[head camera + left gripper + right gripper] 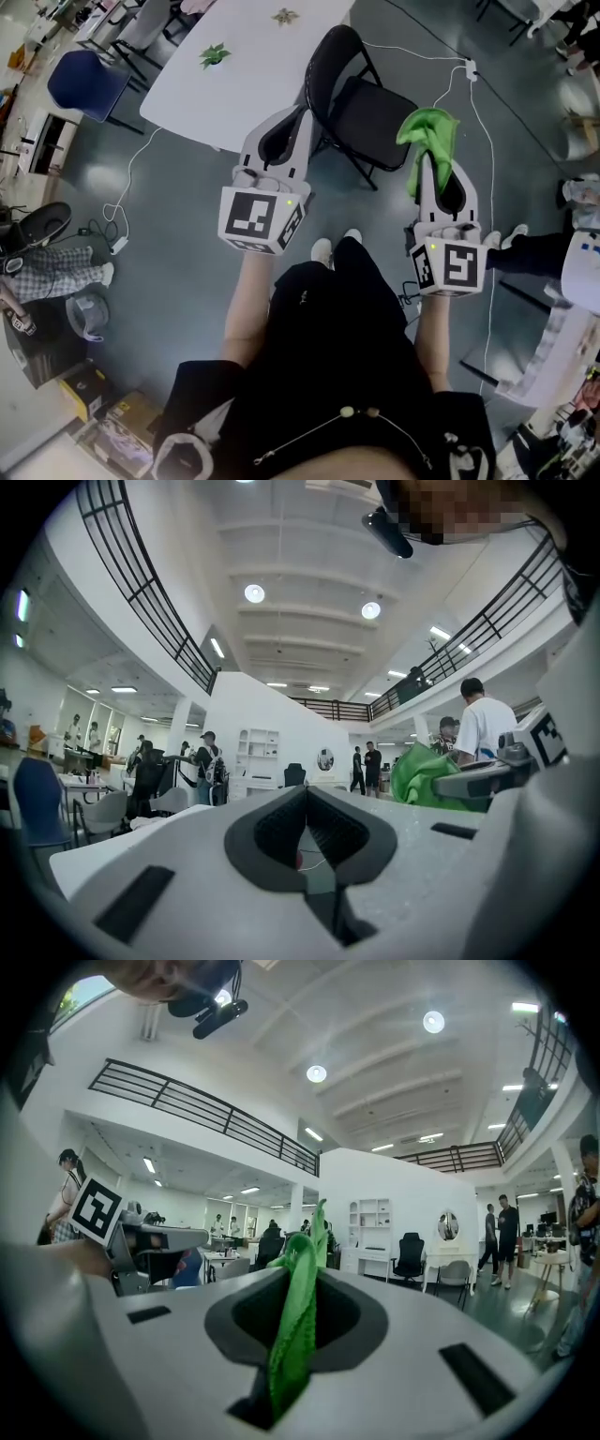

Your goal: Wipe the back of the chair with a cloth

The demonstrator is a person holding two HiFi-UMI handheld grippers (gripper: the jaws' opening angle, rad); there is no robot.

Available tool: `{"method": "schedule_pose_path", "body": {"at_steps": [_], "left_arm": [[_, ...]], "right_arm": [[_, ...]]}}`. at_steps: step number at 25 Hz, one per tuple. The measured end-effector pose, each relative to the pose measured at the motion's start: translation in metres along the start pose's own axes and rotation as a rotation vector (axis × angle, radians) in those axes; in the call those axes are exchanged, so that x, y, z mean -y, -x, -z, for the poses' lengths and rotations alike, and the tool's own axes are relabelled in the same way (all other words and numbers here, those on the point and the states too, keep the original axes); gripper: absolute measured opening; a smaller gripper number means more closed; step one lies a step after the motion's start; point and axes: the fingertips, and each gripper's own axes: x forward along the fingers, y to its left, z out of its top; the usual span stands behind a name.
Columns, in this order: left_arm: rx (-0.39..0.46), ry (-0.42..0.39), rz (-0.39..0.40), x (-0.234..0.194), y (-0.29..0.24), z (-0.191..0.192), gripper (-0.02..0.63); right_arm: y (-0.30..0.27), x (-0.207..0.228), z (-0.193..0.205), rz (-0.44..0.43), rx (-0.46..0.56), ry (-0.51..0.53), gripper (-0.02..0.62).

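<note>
1. A white table (216,94) stands just ahead of the left gripper (289,122); a green leaf-shaped item (214,54) lies on it.
2. A blue chair (82,82) stands far left of this gripper, beside the table.
3. A white power strip (471,67) lies on the grey floor (178,234), ahead of the right gripper (436,164).

R gripper (432,161) holds green cloth (427,131) beside black chair (370,117); L gripper (298,114) near its backrest.
</note>
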Motion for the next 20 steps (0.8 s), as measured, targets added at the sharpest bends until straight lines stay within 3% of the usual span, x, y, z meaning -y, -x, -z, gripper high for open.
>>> {"method": "schedule_pose_path", "body": {"at_steps": [20], "left_arm": [[-0.105,-0.004,-0.133,-0.074,-0.163,0.046,0.006]], "right_arm": [[-0.203,0.073,0.053,-0.187,-0.131,-0.008,0.049]]}}
